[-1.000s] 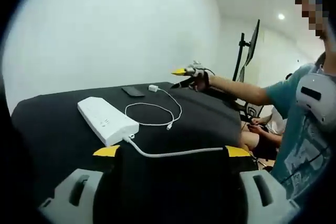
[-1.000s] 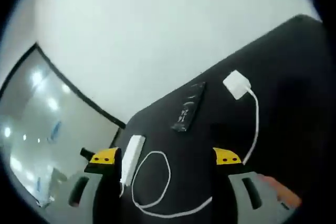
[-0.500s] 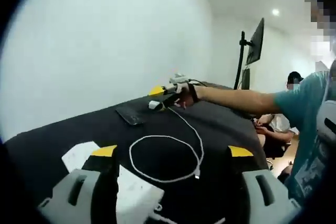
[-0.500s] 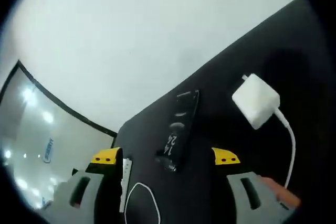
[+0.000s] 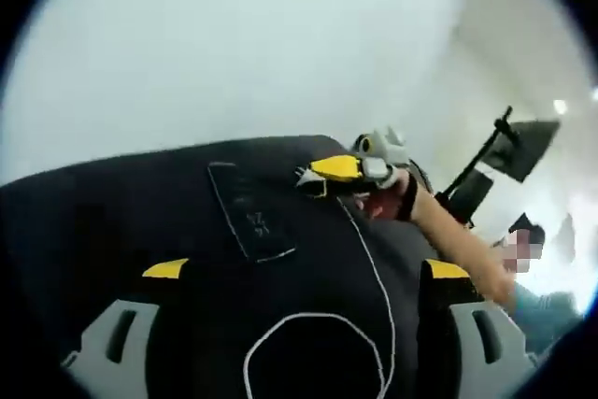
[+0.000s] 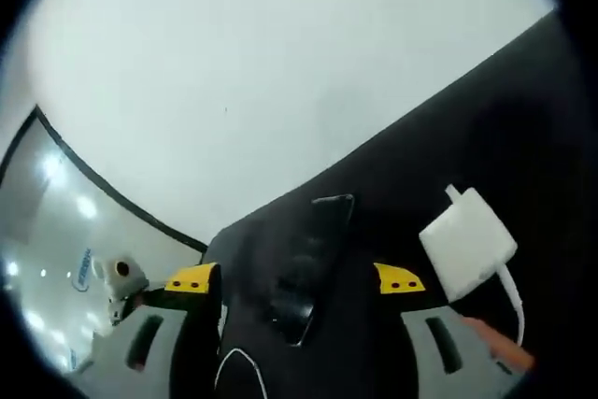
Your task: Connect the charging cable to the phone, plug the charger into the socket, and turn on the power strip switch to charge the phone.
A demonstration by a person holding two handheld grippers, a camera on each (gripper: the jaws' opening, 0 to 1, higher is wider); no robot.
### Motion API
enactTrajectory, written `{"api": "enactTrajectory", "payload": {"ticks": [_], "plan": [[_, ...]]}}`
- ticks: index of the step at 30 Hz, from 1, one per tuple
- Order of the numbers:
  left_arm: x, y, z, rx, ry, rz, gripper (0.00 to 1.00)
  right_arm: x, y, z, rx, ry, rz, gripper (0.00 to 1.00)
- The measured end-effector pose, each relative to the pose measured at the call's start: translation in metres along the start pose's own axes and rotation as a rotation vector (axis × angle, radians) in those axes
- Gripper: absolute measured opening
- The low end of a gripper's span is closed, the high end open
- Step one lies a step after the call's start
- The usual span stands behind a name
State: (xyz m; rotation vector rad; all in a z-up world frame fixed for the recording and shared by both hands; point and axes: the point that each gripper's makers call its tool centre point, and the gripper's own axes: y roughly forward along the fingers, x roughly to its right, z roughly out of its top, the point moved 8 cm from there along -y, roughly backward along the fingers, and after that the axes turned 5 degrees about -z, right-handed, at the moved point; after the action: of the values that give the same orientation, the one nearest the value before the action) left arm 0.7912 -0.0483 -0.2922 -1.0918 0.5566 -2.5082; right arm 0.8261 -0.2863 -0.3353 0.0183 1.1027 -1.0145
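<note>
**Both grippers over the black table, near its far edge**

Left gripper view: the left gripper (image 5: pixel 306 270) hovers, jaws apart, above the phone (image 5: pixel 250 209) by the table's (image 5: pixel 112 203) far edge. The right gripper (image 5: pixel 338 169) reaches in beside it; the cable (image 5: pixel 378 282) trails nearer.

Right gripper view: the right gripper (image 6: pixel 297 278), jaws apart, flanks the phone (image 6: pixel 306 268); the charger (image 6: pixel 469 242) lies right.

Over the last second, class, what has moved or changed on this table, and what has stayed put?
Both hand-held grippers have advanced: the left hand-held gripper over the cable toward the phone, the right hand-held gripper up beside the charger. Nothing has been grasped; both are open. Phone, charger and cable lie where they were on the black table.
</note>
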Motion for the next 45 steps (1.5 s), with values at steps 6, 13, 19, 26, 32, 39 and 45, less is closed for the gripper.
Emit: {"api": "enactTrajectory", "payload": {"ticks": [6, 13, 19, 26, 32, 39, 45], "plan": [[-0.006, 0.041, 0.023, -0.114, -0.025, 0.116, 0.96, 0.001, 0.015, 0.005, -0.07, -0.002, -0.058, 0.56], [-0.003, 0.067, 0.009, -0.222, -0.053, 0.07, 0.96, -0.007, 0.029, 0.013, -0.127, -0.097, -0.112, 0.55], [-0.01, 0.076, 0.003, -0.26, -0.057, 0.082, 0.96, -0.014, 0.044, 0.009, -0.229, -0.111, -0.148, 0.6], [-0.011, 0.085, 0.01, -0.287, -0.07, 0.086, 0.96, -0.014, 0.046, -0.001, -0.253, -0.089, -0.136, 0.52], [0.001, 0.099, 0.012, -0.289, -0.074, 0.063, 0.96, -0.015, 0.045, -0.007, -0.246, -0.062, -0.103, 0.51], [-0.002, 0.095, 0.011, -0.305, -0.033, 0.056, 0.96, -0.017, 0.05, -0.004, -0.245, -0.044, -0.079, 0.51], [-0.006, 0.093, 0.012, -0.276, -0.051, 0.021, 0.96, -0.024, 0.06, -0.008, -0.232, -0.025, -0.055, 0.52]]}}
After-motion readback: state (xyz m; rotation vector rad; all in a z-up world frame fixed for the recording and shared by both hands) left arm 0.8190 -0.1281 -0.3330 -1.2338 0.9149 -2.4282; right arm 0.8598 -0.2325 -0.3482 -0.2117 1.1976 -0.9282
